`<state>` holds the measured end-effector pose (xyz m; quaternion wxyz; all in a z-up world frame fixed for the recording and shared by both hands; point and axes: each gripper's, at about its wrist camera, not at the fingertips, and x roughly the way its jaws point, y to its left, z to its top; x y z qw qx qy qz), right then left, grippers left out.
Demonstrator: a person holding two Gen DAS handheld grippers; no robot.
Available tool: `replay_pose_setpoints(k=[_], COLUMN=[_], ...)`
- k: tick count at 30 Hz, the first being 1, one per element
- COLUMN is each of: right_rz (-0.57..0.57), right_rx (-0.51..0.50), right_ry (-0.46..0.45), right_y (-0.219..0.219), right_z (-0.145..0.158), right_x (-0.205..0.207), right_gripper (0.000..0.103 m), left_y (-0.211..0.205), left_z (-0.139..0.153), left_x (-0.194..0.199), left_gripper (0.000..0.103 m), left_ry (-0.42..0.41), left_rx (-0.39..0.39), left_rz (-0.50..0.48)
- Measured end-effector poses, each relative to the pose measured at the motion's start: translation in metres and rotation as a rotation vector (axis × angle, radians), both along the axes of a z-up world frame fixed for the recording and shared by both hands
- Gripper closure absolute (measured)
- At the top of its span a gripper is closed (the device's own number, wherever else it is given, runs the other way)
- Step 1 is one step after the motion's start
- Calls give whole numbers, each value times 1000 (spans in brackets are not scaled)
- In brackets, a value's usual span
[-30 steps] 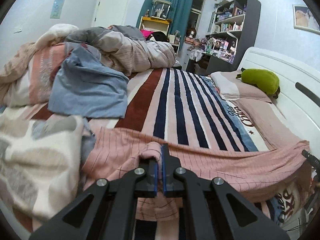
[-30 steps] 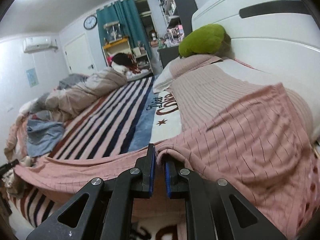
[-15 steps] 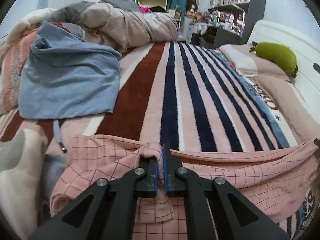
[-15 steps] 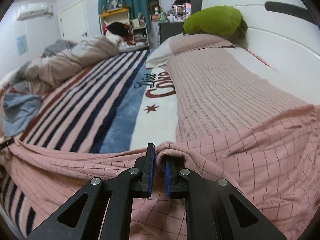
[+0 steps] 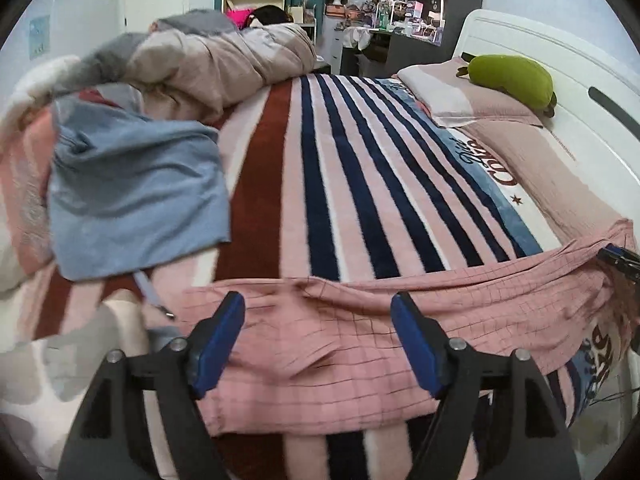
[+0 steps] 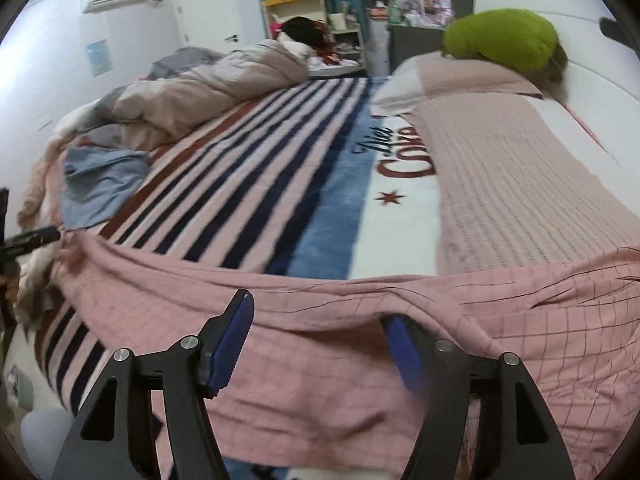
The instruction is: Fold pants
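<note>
The pink checked pants [image 5: 360, 320] lie stretched in a long band across the near edge of the striped bed. They also show in the right wrist view [image 6: 320, 332]. My left gripper [image 5: 318, 340] is open just above the pants near their left end, holding nothing. My right gripper [image 6: 320, 344] is open over the pants near their right end. A fold of the cloth drapes over its right finger [image 6: 404, 352]. The right gripper's tip shows at the far right of the left wrist view [image 5: 618, 258], and the left gripper's tip at the far left of the right wrist view [image 6: 32, 238].
A striped blanket [image 5: 340, 184] covers the bed. A blue garment [image 5: 132, 196] lies at the left, with a bunched duvet [image 5: 224, 64] behind it. A pillow [image 5: 460, 100] with a green plush [image 5: 512, 78] sits by the white headboard [image 5: 580, 92]. Shelves stand beyond.
Both grippers have opened and let go of the pants' edge. The pants have been brought down and now lie flat on the bed.
</note>
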<state>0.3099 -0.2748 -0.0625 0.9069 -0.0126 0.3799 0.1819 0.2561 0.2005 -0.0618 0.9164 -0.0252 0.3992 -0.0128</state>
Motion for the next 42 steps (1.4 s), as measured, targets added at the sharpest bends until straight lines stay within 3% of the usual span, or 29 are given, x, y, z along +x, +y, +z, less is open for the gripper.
replay_pose_setpoints(k=[6, 11, 16, 17, 18, 20, 23, 29, 31, 34, 38, 42], right_rz=[16, -6, -6, -7, -7, -9, -12, -10, 0, 14, 42, 102], right_rx=[28, 70, 55, 53, 49, 38, 33, 47, 49, 49, 38, 68], right_ry=[-3, 20, 25, 27, 28, 26, 26, 45, 50, 60, 68, 116], right_y=[9, 2, 7, 7, 8, 10, 11, 16, 20, 28, 35, 43], right_z=[-1, -3, -7, -8, -9, -10, -12, -12, -12, -15, -17, -22], right_x=[-14, -13, -13, -12, -12, -12, -9, 0, 1, 2, -1, -2], right_gripper=[41, 41, 41, 41, 41, 41, 41, 41, 41, 41, 41, 42], left_y=[0, -22, -26, -24, -22, -11, 12, 47, 50, 53, 48, -1], left_z=[-21, -63, -88, -91, -92, -88, -76, -65, -67, -65, -47, -39], left_x=[1, 19, 37, 40, 41, 44, 46, 59, 65, 71, 59, 42], left_gripper=[31, 31, 32, 44, 71, 95, 97, 94, 82, 63, 60, 52], left_ry=[70, 152, 231, 240, 242, 238, 196, 189, 192, 162, 101, 65], left_rx=[52, 195, 226, 239, 238, 218, 234, 246, 264, 371, 203, 152], left_rz=[-22, -90, -112, -95, -85, -38, 76, 172, 193, 284, 226, 55])
